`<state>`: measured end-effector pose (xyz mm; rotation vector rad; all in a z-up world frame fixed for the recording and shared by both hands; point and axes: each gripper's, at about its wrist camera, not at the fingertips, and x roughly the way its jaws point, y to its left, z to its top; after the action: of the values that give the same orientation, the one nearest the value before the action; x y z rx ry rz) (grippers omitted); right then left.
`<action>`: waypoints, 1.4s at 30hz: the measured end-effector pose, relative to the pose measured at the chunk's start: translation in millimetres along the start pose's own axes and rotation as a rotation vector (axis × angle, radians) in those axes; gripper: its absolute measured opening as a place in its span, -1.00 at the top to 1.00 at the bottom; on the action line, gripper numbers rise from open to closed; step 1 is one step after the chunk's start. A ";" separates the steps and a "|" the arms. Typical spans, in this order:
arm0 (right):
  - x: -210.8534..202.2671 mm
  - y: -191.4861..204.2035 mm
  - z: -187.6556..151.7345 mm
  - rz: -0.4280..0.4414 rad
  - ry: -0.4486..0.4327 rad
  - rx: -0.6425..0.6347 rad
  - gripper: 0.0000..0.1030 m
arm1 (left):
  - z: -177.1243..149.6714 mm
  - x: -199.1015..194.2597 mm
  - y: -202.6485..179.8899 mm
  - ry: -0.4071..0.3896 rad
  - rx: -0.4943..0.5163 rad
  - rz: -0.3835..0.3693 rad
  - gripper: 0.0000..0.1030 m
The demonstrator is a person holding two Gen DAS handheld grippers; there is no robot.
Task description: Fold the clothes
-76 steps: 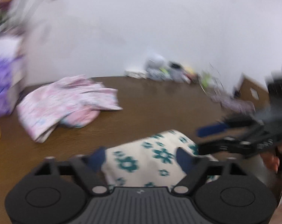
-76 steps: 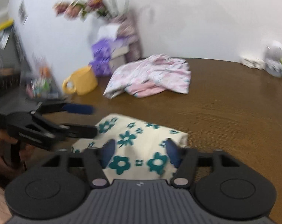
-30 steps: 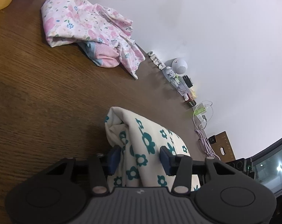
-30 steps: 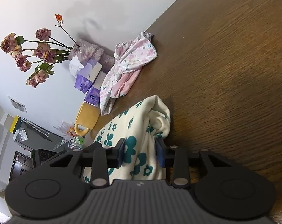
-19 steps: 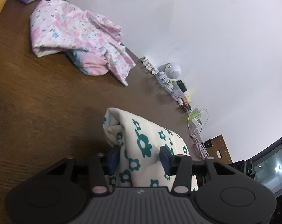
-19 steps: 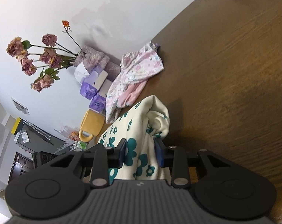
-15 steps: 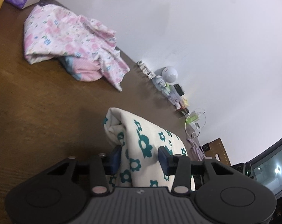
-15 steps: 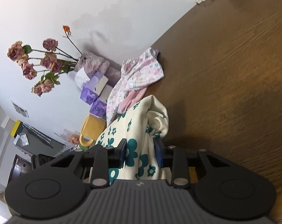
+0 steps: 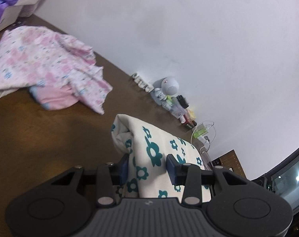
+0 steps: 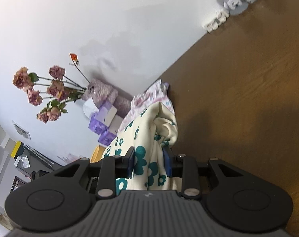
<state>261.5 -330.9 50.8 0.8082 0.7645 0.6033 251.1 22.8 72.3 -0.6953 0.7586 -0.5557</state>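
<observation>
A cream garment with teal flowers [image 9: 149, 148] is held up above the brown table [image 9: 40, 138], bunched between both pairs of fingers. My left gripper [image 9: 147, 165] is shut on its left end. The same cream garment [image 10: 149, 136] fills the right wrist view, where my right gripper [image 10: 149, 163] is shut on its other end. A pink floral pile of clothes [image 9: 44, 73] lies on the table at the far left; in the right wrist view only an edge of that pink pile [image 10: 147, 98] peeks out behind the held cloth.
Small items, a white round device [image 9: 169, 86] and cables [image 9: 202, 132] line the wall edge of the table. Purple tissue boxes [image 10: 104, 120], a vase of dried roses [image 10: 48, 92] and a yellow mug [image 10: 96, 154] stand at the left. Bare table surface [image 10: 248, 79] spreads to the right.
Both grippers closed on the cream garment and lifted it off the table, tilting outward. Over the last second they have kept rising, so the pink pile and the wall items sit lower in view.
</observation>
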 end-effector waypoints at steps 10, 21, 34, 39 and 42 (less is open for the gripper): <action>-7.2 3.6 60.9 -0.009 -0.056 0.000 0.44 | 45.2 41.1 -40.9 -0.039 0.020 0.008 0.30; 6.9 -0.8 143.1 -0.015 -0.110 -0.007 0.44 | 106.3 99.3 -48.7 -0.059 -0.038 -0.012 0.30; 80.7 -72.9 203.6 -0.017 -0.117 0.081 0.44 | 156.4 196.5 4.7 -0.022 -0.092 0.046 0.30; 108.2 -114.7 207.0 -0.010 -0.113 0.134 0.44 | 155.5 230.0 22.4 -0.003 -0.095 0.095 0.30; 117.8 -141.6 204.5 0.010 -0.126 0.177 0.44 | 152.5 244.0 27.4 0.008 -0.082 0.112 0.30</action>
<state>518.0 -407.6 -12.9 1.0038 0.7056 0.4927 521.8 -68.7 29.0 -0.7221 0.8263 -0.4279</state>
